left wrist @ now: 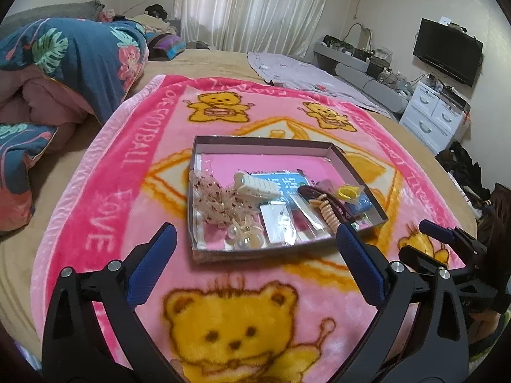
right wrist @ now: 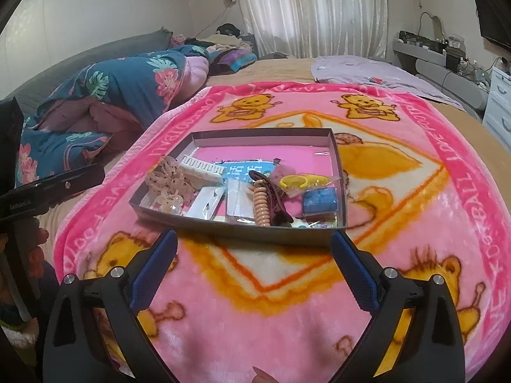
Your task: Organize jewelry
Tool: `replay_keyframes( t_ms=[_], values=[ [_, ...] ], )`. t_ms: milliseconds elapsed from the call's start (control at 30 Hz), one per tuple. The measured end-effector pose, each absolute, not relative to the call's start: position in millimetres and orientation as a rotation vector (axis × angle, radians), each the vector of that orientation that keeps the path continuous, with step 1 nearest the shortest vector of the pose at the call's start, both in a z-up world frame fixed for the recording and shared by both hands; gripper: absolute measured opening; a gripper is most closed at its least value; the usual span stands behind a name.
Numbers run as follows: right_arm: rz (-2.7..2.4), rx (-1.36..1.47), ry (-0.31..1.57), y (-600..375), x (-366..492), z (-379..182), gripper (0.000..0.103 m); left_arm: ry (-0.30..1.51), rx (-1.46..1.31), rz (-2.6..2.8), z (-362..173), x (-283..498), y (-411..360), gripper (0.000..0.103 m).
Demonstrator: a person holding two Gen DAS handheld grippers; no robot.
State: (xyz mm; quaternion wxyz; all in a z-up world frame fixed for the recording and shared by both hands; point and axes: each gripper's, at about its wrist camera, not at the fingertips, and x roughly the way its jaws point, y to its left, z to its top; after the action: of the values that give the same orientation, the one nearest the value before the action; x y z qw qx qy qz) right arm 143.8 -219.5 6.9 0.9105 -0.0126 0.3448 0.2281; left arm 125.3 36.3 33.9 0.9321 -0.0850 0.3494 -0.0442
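- On the bed, over a pink bear-print blanket (left wrist: 105,191), sits a shallow cardboard tray (left wrist: 204,142) near the blanket's middle, holding all the jewelry and hair pieces.
- Left gripper (left wrist: 255,242) hovers just short of the tray's near edge with its jaws spread wide and nothing between them; right gripper (right wrist: 254,249) does the same from its own side, jaws spread and empty.
- Inside the tray, things crowd the near half: a sheer spotted bow (left wrist: 212,199) and a pearl flower clip (left wrist: 244,234) at the near left corner, a white claw clip (left wrist: 255,186) behind them, a peach coil hair tie (right wrist: 260,202) across a dark clip in the middle, a yellow ring-shaped piece (right wrist: 301,181) and a blue box (right wrist: 319,201) toward the right wall.
- Judged from this, sorting has not yet begun; a good first move is to take a loose top item, such as the coil tie, pinching it across its width and lifting straight up so the clip beneath is not dragged.
- Soft bedding gives under pressure, so pressing down on the tray may tilt it.
- Beyond the blanket lie a floral quilt (left wrist: 73,51) at the left, curtains (left wrist: 255,6) behind, and a wall television (left wrist: 447,51) above white drawers.
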Motion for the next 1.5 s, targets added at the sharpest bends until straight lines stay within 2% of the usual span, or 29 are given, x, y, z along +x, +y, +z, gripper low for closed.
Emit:
replay_keyframes(
  t_ms=[833,1500],
  values=[
    [0.438,-0.024,0.621,-237,89,6,0.099,0.712,-0.114,-0.005,2,67,29,0.094],
    [0.442,-0.017,0.667,-234,99,-21,0.099,0.713,-0.122,-0.027,-9,67,25,0.094]
  ],
)
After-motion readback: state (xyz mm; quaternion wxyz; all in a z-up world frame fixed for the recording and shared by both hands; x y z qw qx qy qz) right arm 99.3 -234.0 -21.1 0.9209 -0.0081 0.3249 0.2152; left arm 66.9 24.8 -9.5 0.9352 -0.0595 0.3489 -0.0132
